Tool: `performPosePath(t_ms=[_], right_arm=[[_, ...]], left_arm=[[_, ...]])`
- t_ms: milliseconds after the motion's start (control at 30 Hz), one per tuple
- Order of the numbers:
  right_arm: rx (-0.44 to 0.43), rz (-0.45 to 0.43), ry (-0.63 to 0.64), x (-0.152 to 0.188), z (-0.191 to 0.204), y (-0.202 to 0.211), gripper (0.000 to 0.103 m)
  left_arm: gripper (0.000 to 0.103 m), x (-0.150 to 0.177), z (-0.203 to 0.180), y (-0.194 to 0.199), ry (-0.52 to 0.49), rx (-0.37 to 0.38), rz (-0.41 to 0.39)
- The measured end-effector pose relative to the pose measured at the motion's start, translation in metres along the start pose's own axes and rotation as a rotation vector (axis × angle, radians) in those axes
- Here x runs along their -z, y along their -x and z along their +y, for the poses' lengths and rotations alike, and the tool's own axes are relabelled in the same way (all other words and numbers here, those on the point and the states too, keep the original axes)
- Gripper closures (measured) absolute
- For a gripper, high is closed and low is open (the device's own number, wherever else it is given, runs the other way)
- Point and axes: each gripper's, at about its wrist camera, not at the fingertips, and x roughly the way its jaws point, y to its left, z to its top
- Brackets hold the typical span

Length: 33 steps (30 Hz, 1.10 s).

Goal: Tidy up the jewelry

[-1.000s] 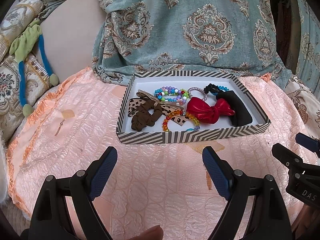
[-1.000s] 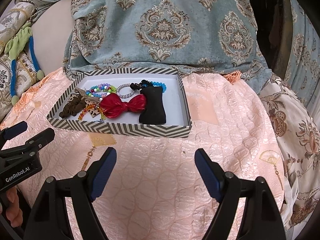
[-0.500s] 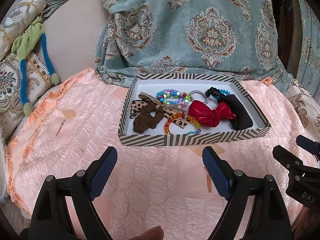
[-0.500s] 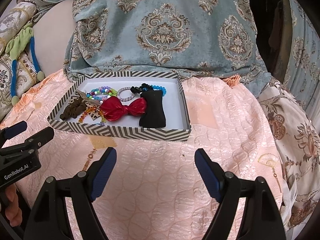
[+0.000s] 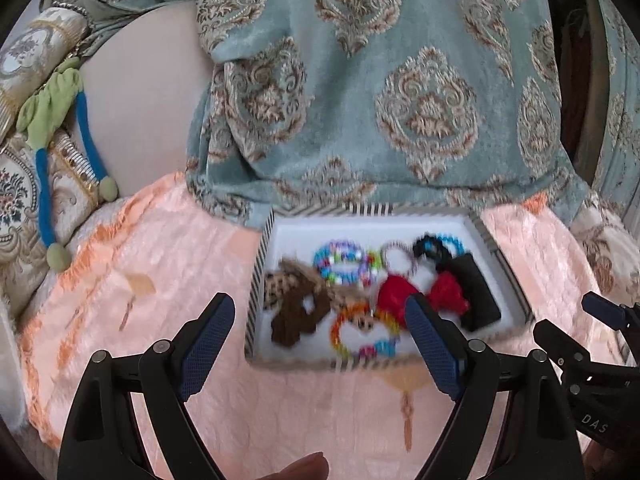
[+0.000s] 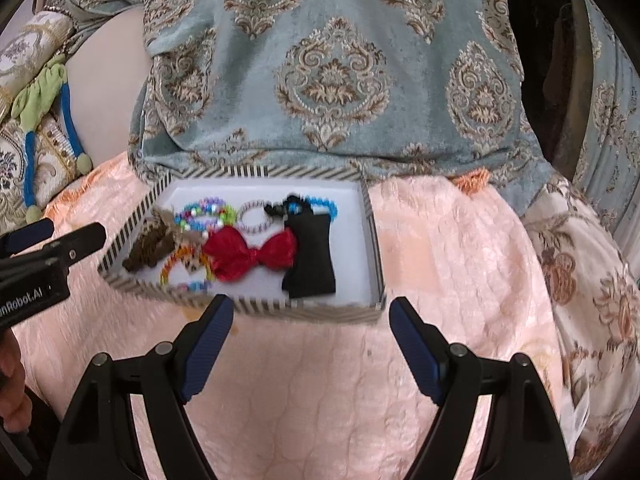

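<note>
A striped tray (image 5: 253, 312) (image 6: 374, 256) with a white floor sits on the peach bedspread. It holds a red bow (image 5: 400, 296) (image 6: 248, 254), a black fabric piece (image 5: 474, 296) (image 6: 312, 256), a brown scrunchie (image 5: 298, 314) (image 6: 150, 246), coloured bead bracelets (image 5: 344, 260) (image 6: 206, 210) and an orange bead ring (image 5: 362, 330) (image 6: 180, 264). My left gripper (image 5: 316, 336) is open and empty, just above the tray's near edge. My right gripper (image 6: 310, 332) is open and empty, just short of the tray's near wall.
A teal patterned cloth (image 5: 380, 80) (image 6: 332, 72) hangs behind the tray. A green and blue cord (image 5: 48, 128) (image 6: 36, 100) lies on cushions at the left. A gold ornament (image 5: 406, 408) lies on the bedspread in front of the tray.
Both grippers have moved forward toward the tray, which now looks larger and lower in both views. Both stay open.
</note>
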Motion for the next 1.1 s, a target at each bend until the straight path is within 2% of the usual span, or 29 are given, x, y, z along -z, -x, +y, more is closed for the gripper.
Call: performPosePath(t_ms=[133,200,233,300,400,533,1100], right_arm=[[0.001,-0.010,0.007,-0.027,-0.001,-0.007,0.020],[0.014,-0.026,0.014,-0.029,0.000,-0.011,0.020],[0.027,-0.031,0.016,-0.027,-0.001,-0.014,0.020],[0.044,-0.020,0.017,-0.018,-0.002,-0.025,0.020],[0.018,0.033,-0.006,-0.016,-0.006,-0.035,0.020],[0.009,0.002,0.009,-0.017,-0.004,-0.027,0.020],[0.006,0.000,0.024,-0.009,0.002,-0.024,0.020]], left_arm=[[0.030,0.002,0.005,-0.013,0.019,-0.004,-0.016],[0.030,0.014,0.006,-0.027,0.023,-0.014,0.026],[0.030,0.020,0.006,-0.037,0.034,-0.012,0.082],[0.030,0.023,0.004,-0.042,0.042,0.021,0.114],[0.030,0.021,-0.001,-0.038,0.024,0.010,0.087],[0.030,0.020,-0.005,-0.037,0.028,0.021,0.081],[0.030,0.024,-0.008,-0.032,-0.002,-0.003,0.064]])
